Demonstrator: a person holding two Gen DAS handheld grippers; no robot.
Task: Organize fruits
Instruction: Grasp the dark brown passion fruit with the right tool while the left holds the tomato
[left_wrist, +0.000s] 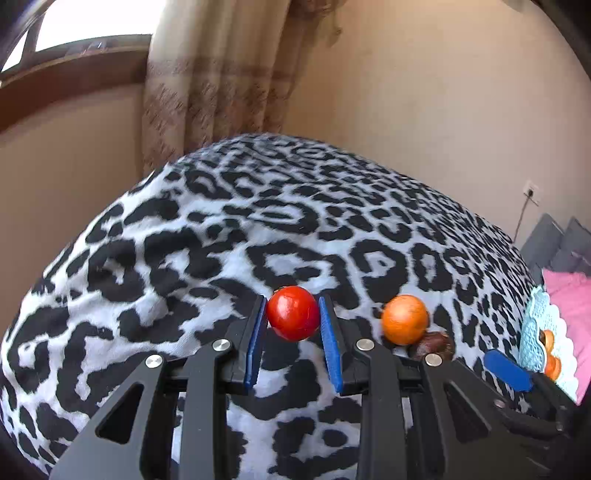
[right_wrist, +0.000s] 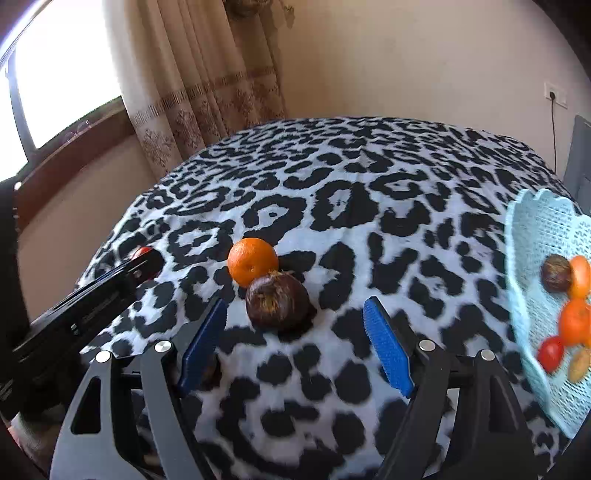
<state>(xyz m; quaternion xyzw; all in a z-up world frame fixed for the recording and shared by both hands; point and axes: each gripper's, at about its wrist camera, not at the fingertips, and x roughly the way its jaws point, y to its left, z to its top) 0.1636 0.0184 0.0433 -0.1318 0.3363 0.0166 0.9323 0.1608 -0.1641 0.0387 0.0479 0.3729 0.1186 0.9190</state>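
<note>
Your left gripper (left_wrist: 293, 314) is clamped on a red tomato (left_wrist: 293, 313) above the spotted cloth (left_wrist: 221, 229), while your right gripper (right_wrist: 295, 328) gapes empty before the brown fruit (right_wrist: 277, 302) touching an orange (right_wrist: 252, 261).

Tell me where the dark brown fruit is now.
In the right wrist view the dark brown fruit lies on the leopard-print cover, touching the orange behind it, ahead of the open right gripper.

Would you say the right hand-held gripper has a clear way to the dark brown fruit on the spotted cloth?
Probably yes. The right hand-held gripper is open and the dark brown fruit lies just ahead of its fingertips. Nothing blocks the path, though the orange touches it from behind.
</note>
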